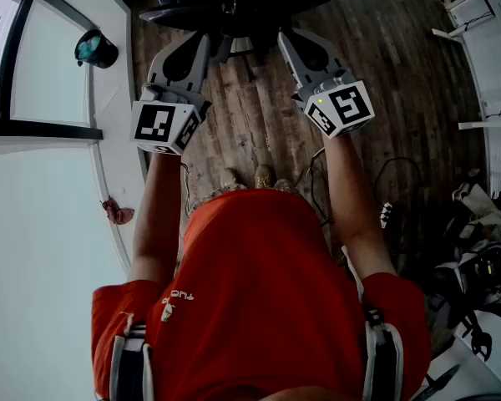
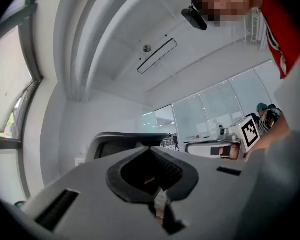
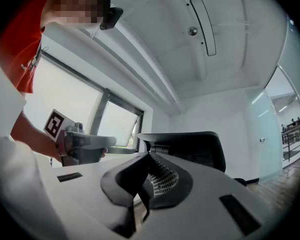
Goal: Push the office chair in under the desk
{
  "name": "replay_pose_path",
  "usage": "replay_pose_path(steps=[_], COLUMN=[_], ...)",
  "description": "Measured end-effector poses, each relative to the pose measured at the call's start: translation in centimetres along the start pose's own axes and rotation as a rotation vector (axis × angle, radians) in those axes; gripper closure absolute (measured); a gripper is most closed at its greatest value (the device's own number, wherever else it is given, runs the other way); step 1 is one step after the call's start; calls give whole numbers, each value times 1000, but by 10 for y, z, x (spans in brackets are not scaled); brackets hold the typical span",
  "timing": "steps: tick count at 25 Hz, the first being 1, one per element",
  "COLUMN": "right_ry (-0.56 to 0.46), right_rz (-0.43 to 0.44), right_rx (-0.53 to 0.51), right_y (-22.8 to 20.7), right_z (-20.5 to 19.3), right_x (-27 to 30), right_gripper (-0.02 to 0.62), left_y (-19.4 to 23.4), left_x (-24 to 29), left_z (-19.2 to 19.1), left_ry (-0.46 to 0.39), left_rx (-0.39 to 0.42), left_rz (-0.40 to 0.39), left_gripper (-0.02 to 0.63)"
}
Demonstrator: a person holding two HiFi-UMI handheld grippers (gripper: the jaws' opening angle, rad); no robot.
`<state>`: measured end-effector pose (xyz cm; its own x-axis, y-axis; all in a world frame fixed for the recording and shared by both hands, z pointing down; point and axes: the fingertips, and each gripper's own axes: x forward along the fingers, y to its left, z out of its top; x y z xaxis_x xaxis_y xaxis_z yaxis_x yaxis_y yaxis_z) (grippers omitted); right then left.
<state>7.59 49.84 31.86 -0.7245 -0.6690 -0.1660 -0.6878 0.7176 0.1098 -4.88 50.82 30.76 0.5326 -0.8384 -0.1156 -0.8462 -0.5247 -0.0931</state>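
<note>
A black office chair (image 1: 234, 2) stands at the top of the head view on the wood floor. Its mesh backrest rises just beyond the jaws in the left gripper view (image 2: 125, 141) and in the right gripper view (image 3: 190, 146). My left gripper (image 1: 202, 42) points at the chair's left side, shut, with nothing between its jaws. My right gripper (image 1: 282, 37) points at the chair's right side, also shut and empty. Both tips lie close to the chair; I cannot tell whether they touch it. Each gripper shows in the other's view: right gripper (image 2: 250, 131), left gripper (image 3: 85, 144).
A white surface (image 1: 42, 224) runs along the window at the left, with a dark teal-topped object (image 1: 96, 48) on it. White desks (image 1: 488, 57) stand at the right. Cables (image 1: 384, 190) trail on the floor, and bags and gear (image 1: 484, 261) pile up at the lower right.
</note>
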Motion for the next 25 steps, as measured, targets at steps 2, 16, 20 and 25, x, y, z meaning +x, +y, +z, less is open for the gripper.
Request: replay_pose_path(steps=[2, 16, 20, 25], right_ry=[-1, 40, 84, 140], right_rz=[2, 57, 75, 96], right_rx=[-6, -71, -91, -144], right_y=[-1, -28, -48, -70], right_z=[1, -7, -16, -27], right_x=[1, 1, -3, -4], right_gripper=[571, 569, 568, 565], left_y=[1, 10, 16, 27], left_x=[1, 17, 26, 35], left_z=[0, -10, -17, -27], left_ry=[0, 51, 94, 156], left_rx=[4, 78, 123, 217], left_rz=[0, 47, 83, 109], left_gripper=[595, 595, 594, 592])
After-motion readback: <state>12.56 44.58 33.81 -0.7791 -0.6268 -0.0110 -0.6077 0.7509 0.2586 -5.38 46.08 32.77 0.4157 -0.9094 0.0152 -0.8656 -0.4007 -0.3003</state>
